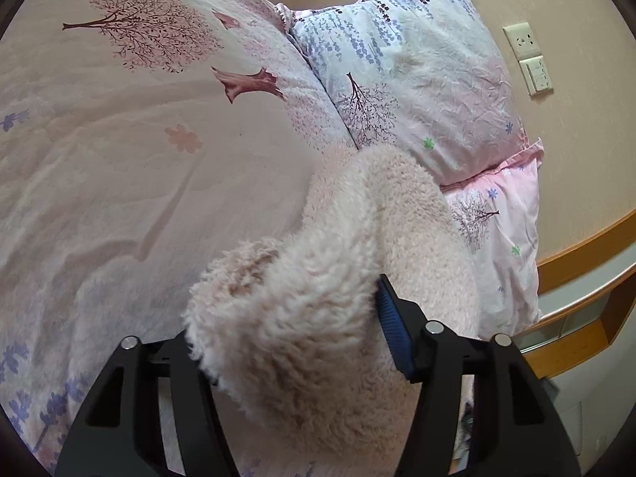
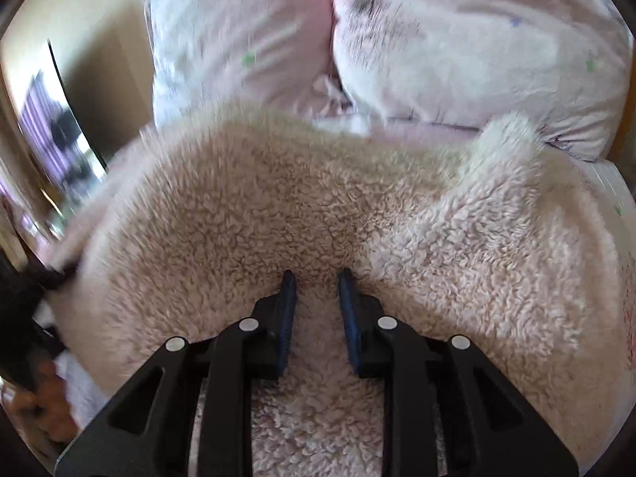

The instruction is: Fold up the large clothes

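Observation:
A cream fleece garment lies heaped on the bed, and its fluffy bulk fills the gap of my left gripper. The blue pad of that gripper's right finger stands beside the fleece. The fleece hides the left finger, and the jaws stand wide. In the right wrist view the same garment spreads wide across the bed. My right gripper points down into it, its two blue pads close together and pinching a ridge of fleece at their tips.
A pink tree-print duvet covers the bed. Two pillows lean at the head of the bed by a wall with a socket. A wooden shelf runs at the right. A hand shows at the lower left.

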Action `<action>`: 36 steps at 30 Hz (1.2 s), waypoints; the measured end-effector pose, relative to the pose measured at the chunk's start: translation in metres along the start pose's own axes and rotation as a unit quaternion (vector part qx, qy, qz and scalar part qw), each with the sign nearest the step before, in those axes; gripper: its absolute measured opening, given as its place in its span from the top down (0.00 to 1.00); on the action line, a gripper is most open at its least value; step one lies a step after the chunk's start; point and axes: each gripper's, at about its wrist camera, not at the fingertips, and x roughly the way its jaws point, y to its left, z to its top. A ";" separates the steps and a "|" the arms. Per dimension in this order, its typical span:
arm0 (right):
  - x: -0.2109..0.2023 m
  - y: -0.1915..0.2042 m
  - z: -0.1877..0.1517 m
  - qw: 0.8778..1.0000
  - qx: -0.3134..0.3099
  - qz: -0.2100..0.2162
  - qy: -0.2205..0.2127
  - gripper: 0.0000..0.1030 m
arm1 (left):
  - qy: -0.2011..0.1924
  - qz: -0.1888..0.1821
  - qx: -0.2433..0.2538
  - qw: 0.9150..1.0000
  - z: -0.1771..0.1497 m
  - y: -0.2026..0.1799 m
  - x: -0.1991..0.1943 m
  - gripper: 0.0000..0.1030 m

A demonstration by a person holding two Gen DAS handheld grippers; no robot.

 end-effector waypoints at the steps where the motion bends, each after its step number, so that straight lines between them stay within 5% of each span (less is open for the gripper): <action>1: 0.001 0.002 0.001 1.000 -0.004 -0.005 0.001 0.77 | 0.001 -0.004 0.000 1.000 0.002 0.000 0.001 0.50; 8: 0.005 0.002 0.001 1.000 -0.011 -0.004 0.005 0.77 | -0.020 -0.045 0.050 0.998 0.012 -0.032 -0.005 0.66; 21: 0.009 0.007 -0.003 0.999 -0.037 -0.018 -0.006 0.77 | -0.008 -0.100 0.175 0.980 0.013 -0.116 0.000 0.71; 27: 0.007 0.000 -0.005 1.000 -0.026 -0.004 -0.012 0.77 | 0.005 -0.188 0.227 0.956 -0.001 -0.157 -0.005 0.73; 36: -0.027 -0.032 -0.012 0.997 0.017 0.039 -0.059 0.79 | 0.040 -0.300 0.299 0.905 -0.047 -0.212 0.001 0.73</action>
